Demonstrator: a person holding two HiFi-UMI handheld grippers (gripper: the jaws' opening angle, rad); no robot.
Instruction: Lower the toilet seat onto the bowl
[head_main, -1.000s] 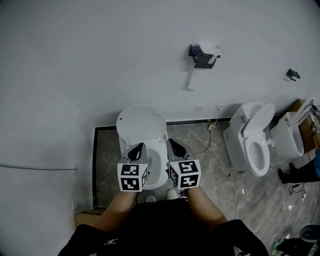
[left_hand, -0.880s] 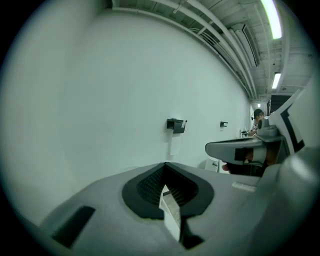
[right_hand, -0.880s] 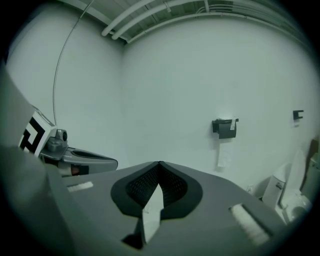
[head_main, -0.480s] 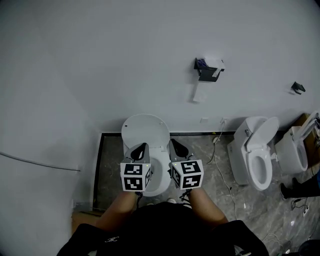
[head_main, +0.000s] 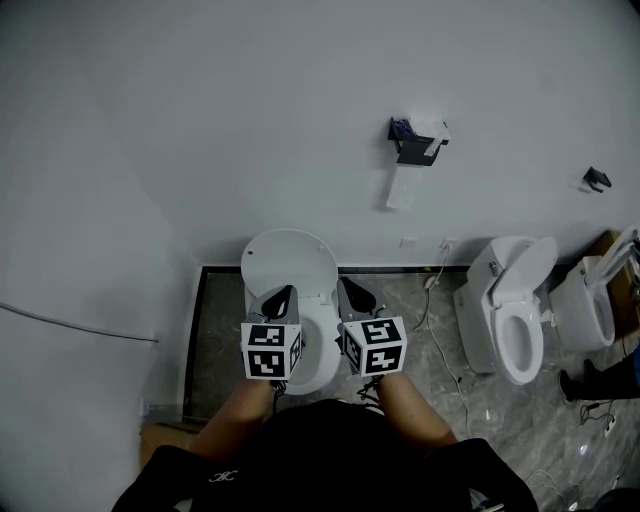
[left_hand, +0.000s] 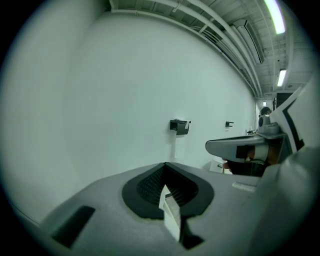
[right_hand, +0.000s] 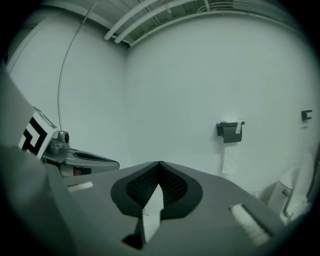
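This looks like a mock-up washroom in an industrial test hall rather than a home bathroom. The nearest toilet (head_main: 288, 262), a second toilet (head_main: 505, 310) and a third toilet (head_main: 585, 310) stand in a row along one bare white wall (head_main: 200, 120) (a paper holder (head_main: 418, 140) hangs on it). A loose cord (head_main: 433, 290) trails over the grey stone-look floor (head_main: 215, 330), and exposed pipes (left_hand: 220, 30) and strip lights (left_hand: 275, 15) run overhead.

Grey left gripper (head_main: 281, 294) and right gripper (head_main: 350, 289) (black ribbed pads (left_hand: 147, 186)) carry black-and-white marker cubes (head_main: 270, 351); the person wears a black top (head_main: 330, 452)
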